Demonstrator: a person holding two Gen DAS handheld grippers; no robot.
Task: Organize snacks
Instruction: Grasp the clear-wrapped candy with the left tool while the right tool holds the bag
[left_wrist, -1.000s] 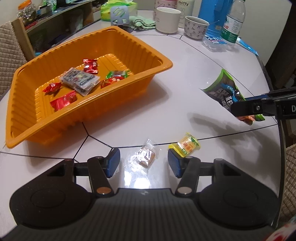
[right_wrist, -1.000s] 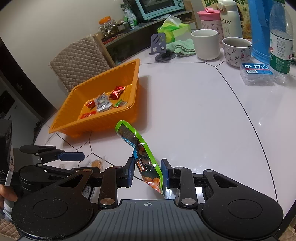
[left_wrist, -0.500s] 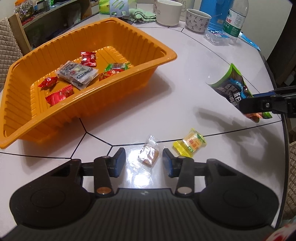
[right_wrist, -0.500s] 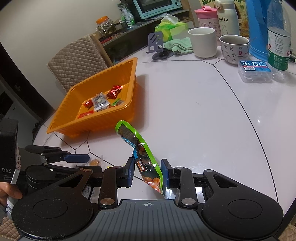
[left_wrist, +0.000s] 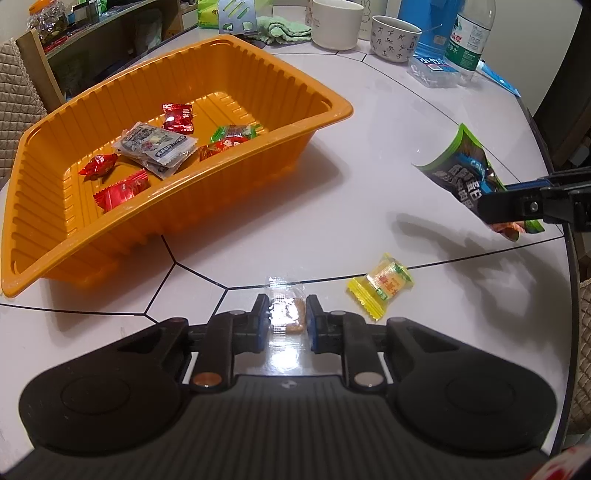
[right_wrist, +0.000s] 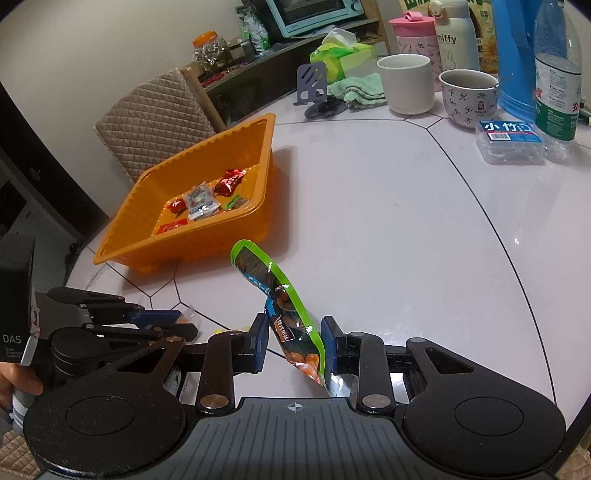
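Print on the clear-wrapped biscuit cannot be read; its lower part is lost in glare on the bench. Right claw is cut off at the frame edge in the left view, only one finger seen. A hand at the left edge is barely visible.

Left claw is angled steeply down at the bench, pads pressed on the biscuit packet. Right claw is tilted down, held narrow and clamped on the green-edged snack bag, which is raised off the surface.

Yellow candy lies just beside the left claw. Orange tray holds several wrapped snacks. Mugs and a water bottle are ranged at the far rim.
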